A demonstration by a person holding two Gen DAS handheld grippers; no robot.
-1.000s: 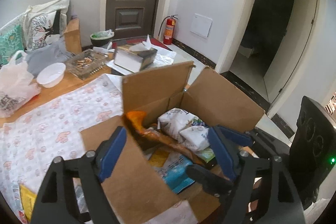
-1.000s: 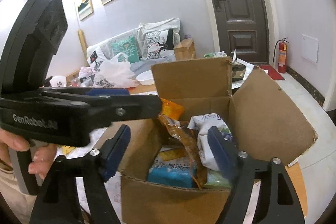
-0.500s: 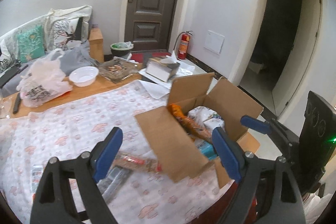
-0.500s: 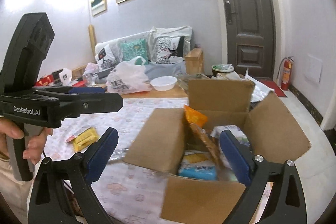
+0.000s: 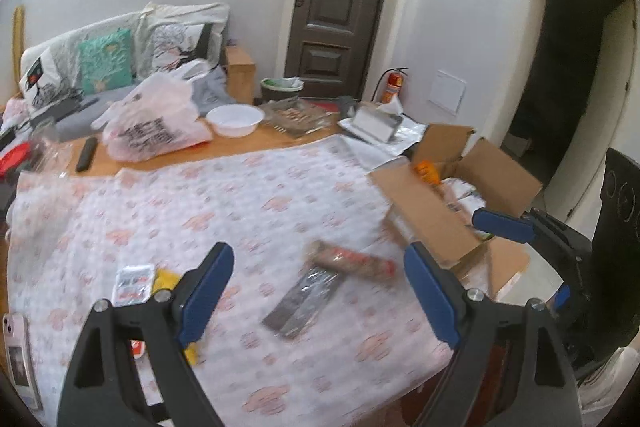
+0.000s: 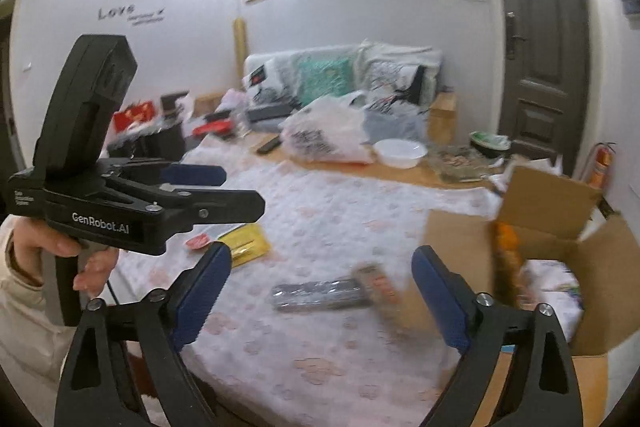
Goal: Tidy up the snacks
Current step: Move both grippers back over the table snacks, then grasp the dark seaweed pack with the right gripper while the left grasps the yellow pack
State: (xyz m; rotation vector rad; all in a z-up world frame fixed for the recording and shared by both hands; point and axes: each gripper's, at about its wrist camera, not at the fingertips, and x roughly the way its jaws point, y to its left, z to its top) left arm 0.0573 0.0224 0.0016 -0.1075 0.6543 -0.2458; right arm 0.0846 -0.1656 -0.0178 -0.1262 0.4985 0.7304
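Note:
An open cardboard box (image 5: 432,215) (image 6: 560,239) stands at the table's right end with several packets in it, an orange one (image 5: 426,171) sticking up. Loose on the pink-patterned cloth lie a reddish-brown long packet (image 5: 352,261), a dark grey packet (image 5: 304,301) (image 6: 320,295), a yellow packet (image 6: 246,241) and a small white packet (image 5: 132,283). My left gripper (image 5: 320,289) hangs open and empty above the cloth, left of the box. My right gripper (image 6: 322,293) is wide with its jaws closing, nothing between them. A hand holds the left gripper (image 6: 240,189) at the left.
Along the table's far side sit a white plastic bag (image 5: 156,131), a white bowl (image 5: 235,119), a glass tray (image 5: 298,115), a tissue box (image 5: 376,119) and a remote (image 5: 86,155). A phone (image 5: 16,359) lies at the near left edge. A sofa with cushions stands behind.
Both grippers have drawn back from over the box and swung left. The box now sits at the right of both views, and the loose packets on the cloth have come into sight.

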